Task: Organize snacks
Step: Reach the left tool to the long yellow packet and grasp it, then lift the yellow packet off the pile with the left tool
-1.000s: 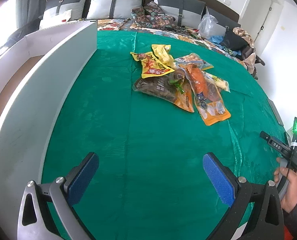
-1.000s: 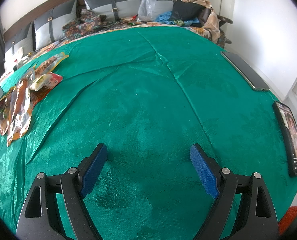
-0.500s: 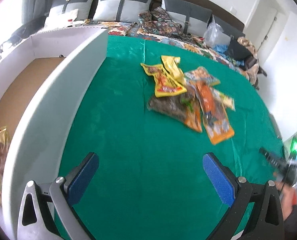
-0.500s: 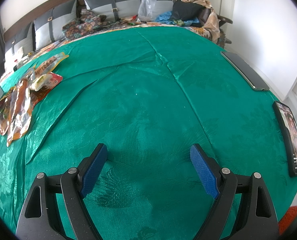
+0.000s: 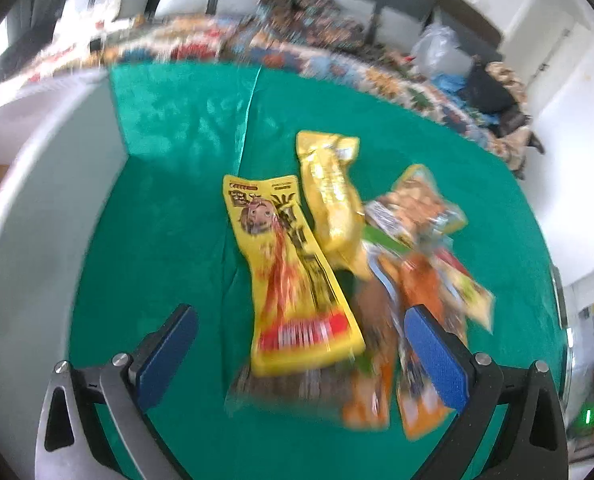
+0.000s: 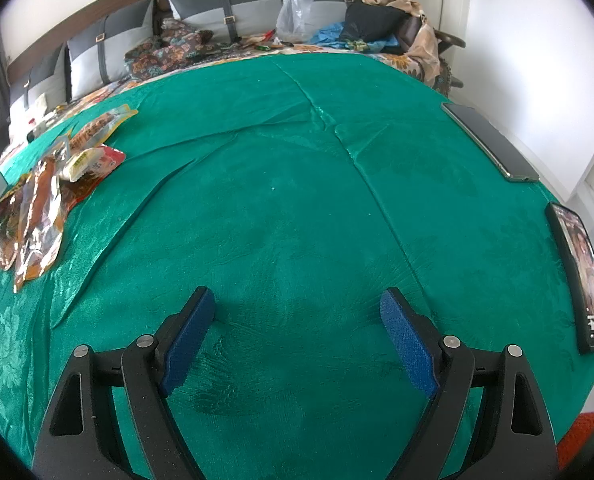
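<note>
- The long yellow snack pack [image 5: 297, 280] is lying just ahead of the left claw [image 5: 297, 344], its near end sitting between the spread, empty fingers, so a grab looks likely.
- The other snack packets [image 5: 409, 264] are overlapping to the claw's right, the pile blurred.
- A white box wall [image 5: 45, 208] is standing off to its left, probably where the packs belong.
- The right claw [image 6: 297, 332] is hovering released over bare green cloth [image 6: 297, 200], well apart from the pile, two phones [image 6: 577, 264] lying to its right.

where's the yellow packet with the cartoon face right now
In the left wrist view, the yellow cartoon-face packet tops the snack pile's left edge on the green cloth, ahead of the open left gripper, beside a plain yellow packet.
</note>
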`<state>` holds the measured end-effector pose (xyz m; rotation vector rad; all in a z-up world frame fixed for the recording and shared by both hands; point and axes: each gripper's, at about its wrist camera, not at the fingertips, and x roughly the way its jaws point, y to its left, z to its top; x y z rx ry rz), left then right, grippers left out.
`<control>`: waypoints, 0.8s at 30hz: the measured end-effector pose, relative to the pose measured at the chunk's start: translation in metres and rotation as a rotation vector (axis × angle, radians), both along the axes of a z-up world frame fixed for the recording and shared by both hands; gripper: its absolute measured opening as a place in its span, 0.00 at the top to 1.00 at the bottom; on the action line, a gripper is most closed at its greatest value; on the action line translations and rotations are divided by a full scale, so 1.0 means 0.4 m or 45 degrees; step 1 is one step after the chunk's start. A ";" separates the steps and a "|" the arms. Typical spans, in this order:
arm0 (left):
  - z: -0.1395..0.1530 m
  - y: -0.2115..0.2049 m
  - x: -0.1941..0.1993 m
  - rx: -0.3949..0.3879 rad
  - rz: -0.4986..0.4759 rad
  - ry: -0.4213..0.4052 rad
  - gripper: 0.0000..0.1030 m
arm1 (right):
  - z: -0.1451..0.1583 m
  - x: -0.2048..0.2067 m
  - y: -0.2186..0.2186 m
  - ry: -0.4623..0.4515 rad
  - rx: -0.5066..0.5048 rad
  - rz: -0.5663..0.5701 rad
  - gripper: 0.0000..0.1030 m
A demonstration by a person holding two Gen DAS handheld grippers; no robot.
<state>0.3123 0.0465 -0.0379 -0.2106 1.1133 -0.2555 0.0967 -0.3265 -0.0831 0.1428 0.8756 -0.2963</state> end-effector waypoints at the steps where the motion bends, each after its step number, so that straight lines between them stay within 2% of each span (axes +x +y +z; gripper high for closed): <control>1: -0.026 -0.002 0.030 0.006 0.022 0.043 0.01 | 0.000 0.000 0.000 0.000 0.000 0.000 0.15; 3: -0.077 0.004 0.078 0.029 0.072 0.126 0.09 | 0.000 0.000 0.000 0.000 0.000 0.000 0.15; 4: -0.086 0.007 0.085 0.016 0.080 0.138 0.31 | 0.000 0.000 0.000 0.000 0.000 0.000 0.15; 5: -0.079 0.020 0.085 0.011 0.110 0.095 0.58 | 0.000 0.000 0.000 0.000 0.000 0.000 0.15; 6: -0.078 0.027 0.084 -0.042 0.106 0.088 0.77 | 0.000 0.000 0.000 0.000 0.000 0.000 0.15; 8: -0.080 0.052 0.074 -0.113 0.121 0.108 0.80 | 0.000 0.000 0.000 0.000 -0.001 0.000 0.15; 11: -0.073 0.071 0.033 -0.058 0.088 0.068 0.81 | 0.001 -0.001 0.002 0.000 -0.001 0.000 0.15; 15: -0.055 0.134 -0.077 -0.119 0.098 0.044 0.81 | 0.001 -0.001 0.002 0.000 0.000 0.000 0.15; 24: -0.012 0.178 -0.356 -0.094 -0.039 0.037 0.81 | 0.001 -0.001 0.001 0.000 0.000 0.000 0.15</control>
